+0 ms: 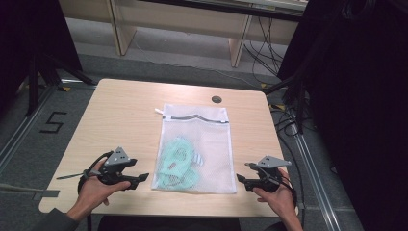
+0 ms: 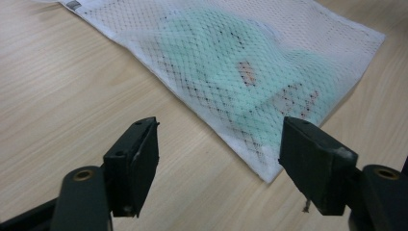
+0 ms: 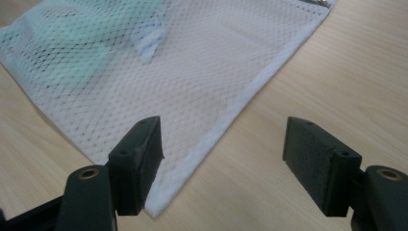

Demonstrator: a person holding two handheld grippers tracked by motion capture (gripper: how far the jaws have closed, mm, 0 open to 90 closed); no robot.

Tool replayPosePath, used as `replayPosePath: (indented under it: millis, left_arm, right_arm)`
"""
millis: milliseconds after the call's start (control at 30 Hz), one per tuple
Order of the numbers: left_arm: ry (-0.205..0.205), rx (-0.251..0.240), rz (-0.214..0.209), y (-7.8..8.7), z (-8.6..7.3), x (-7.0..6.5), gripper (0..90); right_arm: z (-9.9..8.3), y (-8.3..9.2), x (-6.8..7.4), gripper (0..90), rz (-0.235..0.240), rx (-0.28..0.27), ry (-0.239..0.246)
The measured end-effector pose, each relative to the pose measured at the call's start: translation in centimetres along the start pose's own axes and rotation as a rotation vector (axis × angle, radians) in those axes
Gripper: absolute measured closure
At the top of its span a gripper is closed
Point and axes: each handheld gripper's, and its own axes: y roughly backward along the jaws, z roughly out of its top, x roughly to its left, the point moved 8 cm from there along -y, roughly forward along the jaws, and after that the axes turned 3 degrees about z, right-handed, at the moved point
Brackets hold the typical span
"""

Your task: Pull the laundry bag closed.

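Both hands sit at the near edge of the light wooden table, one at each near corner of the white mesh laundry bag, which suggests the person has squared up to take the bag by those two corners at once. That bag lies flat in the middle of the table, long side running near to far, its dark zipper across the far end and seemingly closed along what can be seen of it. With the mouth at the far end, the near corners are the plain sewn ones, a sensible place to pinch without disturbing the contents.

Inside, a crumpled mint-green fabric item fills the near left half of the bag; a smaller pale blue-and-white piece lies just right of it. The far half looks empty.

On the left, the left gripper points right toward the bag's near left corner, its black jaws spread with only bare wood between them and the corner just ahead. On the right, the right gripper points left, jaws likewise spread and pinching nothing; the bag's near right corner lies beside one pad, not clamped.

A small dark round disc rests near the far edge, well apart from the bag.
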Motion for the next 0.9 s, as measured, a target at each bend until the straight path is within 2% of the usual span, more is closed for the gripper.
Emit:
replayPosePath:
  millis: [33, 67, 100, 133, 167, 200, 233, 267, 300, 333, 400, 433, 500, 533, 600, 633, 667, 700, 733, 767, 800, 833, 867, 900]
  left_arm:
    - [0.005, -0.002, -0.006, -0.1, 0.0, -0.1, 30.2]
    - [-0.013, -0.006, -0.017, -0.1, 0.1, -0.2, 35.9]
    - [-0.009, -0.014, -0.026, -0.3, 0.2, -0.4, 39.3]
    - [0.002, -0.021, -0.024, -0.5, 0.3, -0.7, 41.6]
    - [-0.009, -0.023, -0.034, -0.5, 0.3, -0.9, 48.4]
    - [-0.047, -0.019, -0.047, -0.6, 0.4, -1.0, 54.4]
    - [-0.047, -0.031, -0.057, -0.8, 0.5, -1.3, 58.1]
    - [-0.043, -0.042, -0.065, -1.0, 0.7, -1.7, 66.3]
    - [-0.043, -0.042, -0.065, -1.0, 0.7, -1.7, 69.7]
    - [-0.06, -0.041, -0.092, -1.4, 0.8, -2.4, 76.1]
    - [-0.06, -0.044, -0.093, -1.7, 0.9, -2.7, 83.1]
    - [-0.079, -0.037, -0.11, -1.9, 1.0, -3.0, 83.1]
    - [-0.078, -0.038, -0.125, -2.7, 1.2, -3.7, 89.4]
    - [-0.094, -0.021, -0.133, -2.9, 1.1, -3.8, 89.5]
    - [-0.082, -0.023, -0.139, -3.3, 1.2, -4.2, 89.7]
    - [-0.082, -0.023, -0.139, -3.3, 1.2, -4.2, 89.7]
    - [-0.096, -0.012, -0.14, -3.7, 1.3, -4.4, 89.7]
    - [-0.093, -0.013, -0.149, -4.0, 1.3, -4.6, 89.7]
    - [-0.118, -0.005, -0.146, -4.1, 1.3, -4.5, 89.8]
    - [-0.09, -0.001, -0.148, -4.4, 1.3, -4.8, 89.7]
    - [-0.118, -0.003, -0.152, -4.6, 1.3, -4.7, 89.8]
    - [-0.118, -0.003, -0.152, -4.6, 1.3, -4.7, 89.8]
    - [-0.11, 0.019, -0.157, -5.1, 1.1, -4.9, 89.8]
    - [-0.123, 0.023, -0.151, -5.3, 1.1, -4.9, 89.8]
  right_arm:
    - [0.0, 0.0, 0.0, 31.8, 0.0, 0.0, 0.0]
    - [0.0, -0.2, 0.1, 33.6, 0.01, 0.004, 0.015]
    - [0.1, -0.3, 0.1, 34.7, 0.01, -0.004, 0.027]
    - [0.0, -0.4, 0.5, 36.1, 0.021, 0.013, -0.01]
    - [0.2, -0.6, 0.3, 38.7, 0.024, 0.005, 0.029]
    - [0.3, -0.7, 0.6, 43.5, 0.041, 0.014, 0.019]
    - [0.4, -1.0, 0.6, 46.4, 0.053, 0.016, 0.051]
    - [0.5, -1.2, 0.8, 48.9, 0.065, 0.024, 0.04]
    - [0.7, -1.4, 0.9, 54.8, 0.071, 0.034, 0.055]
    - [0.9, -1.7, 1.0, 59.5, 0.083, 0.028, 0.089]
    - [1.3, -2.1, 1.3, 68.5, 0.108, 0.04, 0.103]
    - [1.3, -2.1, 1.3, 68.5, 0.108, 0.04, 0.103]
    - [1.7, -2.8, 1.8, 83.0, 0.146, 0.054, 0.145]
    - [1.8, -3.1, 1.9, 85.6, 0.153, 0.049, 0.157]
    - [1.8, -3.6, 1.9, 89.8, 0.164, 0.072, 0.175]
    - [1.8, -3.6, 1.9, 89.8, 0.164, 0.072, 0.175]
    - [1.8, -4.3, 2.2, 90.0, 0.169, 0.072, 0.172]
    - [1.7, -4.4, 2.1, 90.0, 0.174, 0.091, 0.192]
    - [1.7, -4.6, 2.0, 90.0, 0.165, 0.093, 0.208]
    - [1.6, -4.6, 2.1, 90.0, 0.17, 0.123, 0.203]
    - [1.6, -4.9, 2.1, 90.0, 0.165, 0.113, 0.215]
    - [1.6, -4.9, 2.1, 90.0, 0.165, 0.113, 0.215]
    - [1.5, -5.1, 2.2, 90.0, 0.171, 0.132, 0.204]
    - [1.5, -5.2, 2.2, 90.0, 0.168, 0.134, 0.209]
